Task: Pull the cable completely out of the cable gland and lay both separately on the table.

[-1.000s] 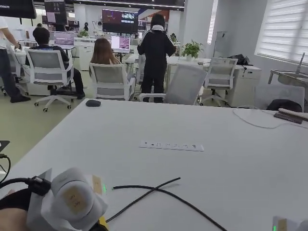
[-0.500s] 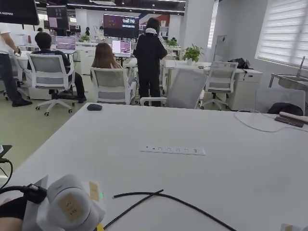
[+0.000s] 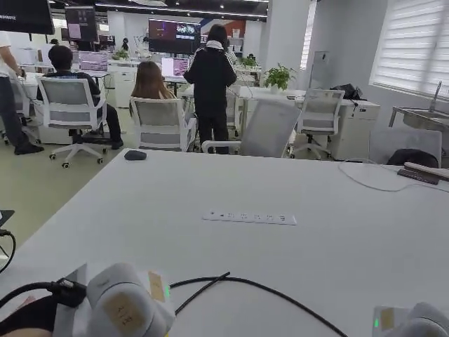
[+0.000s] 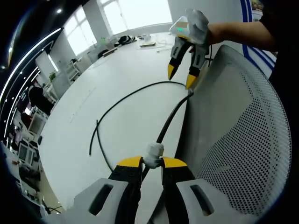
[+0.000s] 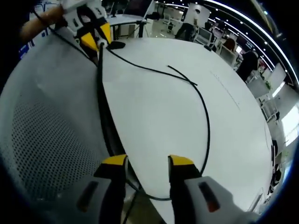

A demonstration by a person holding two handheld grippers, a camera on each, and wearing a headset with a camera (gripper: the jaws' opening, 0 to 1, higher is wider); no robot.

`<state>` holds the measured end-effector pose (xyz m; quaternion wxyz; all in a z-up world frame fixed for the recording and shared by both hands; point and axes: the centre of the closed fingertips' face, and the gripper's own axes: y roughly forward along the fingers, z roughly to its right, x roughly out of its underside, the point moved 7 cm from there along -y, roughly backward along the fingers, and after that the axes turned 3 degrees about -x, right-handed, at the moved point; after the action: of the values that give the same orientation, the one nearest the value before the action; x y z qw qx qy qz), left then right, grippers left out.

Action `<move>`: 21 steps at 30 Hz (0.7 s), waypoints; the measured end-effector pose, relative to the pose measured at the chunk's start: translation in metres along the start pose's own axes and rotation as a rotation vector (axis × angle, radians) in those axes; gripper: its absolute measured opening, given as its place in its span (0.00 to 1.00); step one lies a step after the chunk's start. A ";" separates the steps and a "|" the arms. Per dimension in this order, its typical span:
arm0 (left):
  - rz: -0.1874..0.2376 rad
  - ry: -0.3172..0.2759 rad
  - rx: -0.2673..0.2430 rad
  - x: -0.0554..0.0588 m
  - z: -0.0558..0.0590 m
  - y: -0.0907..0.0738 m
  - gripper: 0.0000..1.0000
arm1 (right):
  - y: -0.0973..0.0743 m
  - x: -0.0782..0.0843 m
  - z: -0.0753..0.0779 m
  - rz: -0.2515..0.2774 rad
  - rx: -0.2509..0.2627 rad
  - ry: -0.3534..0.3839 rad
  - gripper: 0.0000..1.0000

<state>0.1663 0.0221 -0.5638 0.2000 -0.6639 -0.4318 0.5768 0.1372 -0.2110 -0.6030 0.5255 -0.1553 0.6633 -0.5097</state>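
My left gripper point(image 4: 151, 162) was clamped on the gland point(image 4: 153, 152), my right gripper point(image 5: 147, 161) apart and not on the cable point(image 4: 119, 101), so any pull risked dragging both off the table point(image 4: 131, 60).

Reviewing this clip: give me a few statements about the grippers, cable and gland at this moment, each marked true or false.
1. The left gripper is closed on the white cable gland. True.
2. The right gripper is clamped on the cable. False: its jaws stand open with nothing between them.
3. The cable has been pulled out and lies apart from the gland. False: the black cable runs into the gland, which is held off the table.
4. A flat white strip lies on the table beyond the cable. True.
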 end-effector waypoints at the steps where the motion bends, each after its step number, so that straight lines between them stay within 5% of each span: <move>1: 0.001 0.004 -0.002 -0.002 0.001 0.001 0.16 | -0.003 -0.011 -0.004 0.021 -0.005 -0.003 0.36; 9: 0.022 0.028 -0.094 -0.013 0.000 -0.001 0.16 | -0.016 -0.083 -0.033 0.237 -0.066 0.002 0.31; 14: 0.042 0.042 -0.108 -0.019 0.003 -0.004 0.16 | -0.009 -0.102 -0.046 0.284 -0.054 0.017 0.23; 21: 0.075 0.067 -0.093 -0.029 0.014 -0.004 0.16 | 0.005 -0.107 -0.059 0.247 -0.044 -0.001 0.20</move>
<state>0.1534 -0.0026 -0.5472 0.1617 -0.7072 -0.4262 0.5404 0.1315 -0.0993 -0.5540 0.5813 -0.0843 0.6881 -0.4260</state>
